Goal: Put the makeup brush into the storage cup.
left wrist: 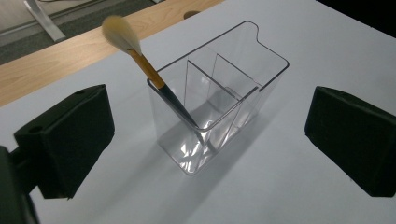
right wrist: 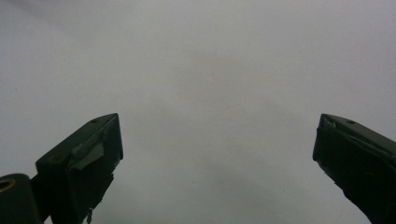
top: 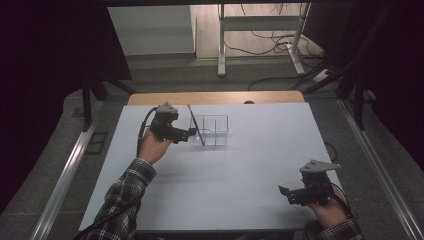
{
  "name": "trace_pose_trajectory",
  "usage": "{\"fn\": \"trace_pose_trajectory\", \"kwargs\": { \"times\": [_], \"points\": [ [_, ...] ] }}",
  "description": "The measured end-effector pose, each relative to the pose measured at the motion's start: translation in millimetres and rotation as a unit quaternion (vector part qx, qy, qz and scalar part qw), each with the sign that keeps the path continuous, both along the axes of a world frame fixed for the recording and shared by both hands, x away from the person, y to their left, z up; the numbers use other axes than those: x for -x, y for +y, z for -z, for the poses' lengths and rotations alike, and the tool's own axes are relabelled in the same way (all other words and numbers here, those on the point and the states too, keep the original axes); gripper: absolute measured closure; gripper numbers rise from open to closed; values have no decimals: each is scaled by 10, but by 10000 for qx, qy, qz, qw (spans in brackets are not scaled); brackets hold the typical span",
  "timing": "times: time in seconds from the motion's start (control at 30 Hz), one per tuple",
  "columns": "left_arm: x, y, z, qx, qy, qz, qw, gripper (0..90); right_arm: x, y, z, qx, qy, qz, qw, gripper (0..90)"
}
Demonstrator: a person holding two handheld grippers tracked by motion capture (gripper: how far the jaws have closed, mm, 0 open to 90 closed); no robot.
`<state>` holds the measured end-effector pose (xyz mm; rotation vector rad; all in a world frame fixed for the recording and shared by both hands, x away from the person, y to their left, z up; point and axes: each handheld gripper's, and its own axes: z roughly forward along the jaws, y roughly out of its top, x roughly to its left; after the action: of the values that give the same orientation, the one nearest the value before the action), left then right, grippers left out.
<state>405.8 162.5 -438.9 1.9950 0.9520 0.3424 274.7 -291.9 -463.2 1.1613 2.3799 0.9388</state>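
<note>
From the high view, a white table (top: 225, 175) carries a clear plastic holder (top: 210, 131) near its far edge, with a brush (top: 196, 125) leaning in it. The left gripper (top: 191, 132), held in the person's left hand (top: 152, 146), sits just beside the holder, its jaws pointing at the brush end. The right gripper (top: 283, 192) rests in the person's right hand (top: 327, 210) near the table's near right corner, well apart from the holder. In the left gripper view, the two black jaws stand wide apart and grip nothing; the holder (left wrist: 219, 100) lies between and just beyond them, divided into compartments. The brush (left wrist: 154, 74) stands tilted in the compartment nearest the left-hand jaw, pale bristles up, orange handle leaning on the rim. In the right gripper view, the jaws are also spread wide and empty, with bare white table (right wrist: 210, 93) ahead of them.
</note>
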Motion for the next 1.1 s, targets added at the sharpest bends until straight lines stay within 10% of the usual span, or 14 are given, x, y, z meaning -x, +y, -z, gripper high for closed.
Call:
{"fn": "trace_pose_trajectory", "kwargs": {
  "times": [1.1],
  "points": [
    [273,59,15,-38,-45,174,9998,3,-3,6,-1,19,6,4,10000,14]
  ]
}}
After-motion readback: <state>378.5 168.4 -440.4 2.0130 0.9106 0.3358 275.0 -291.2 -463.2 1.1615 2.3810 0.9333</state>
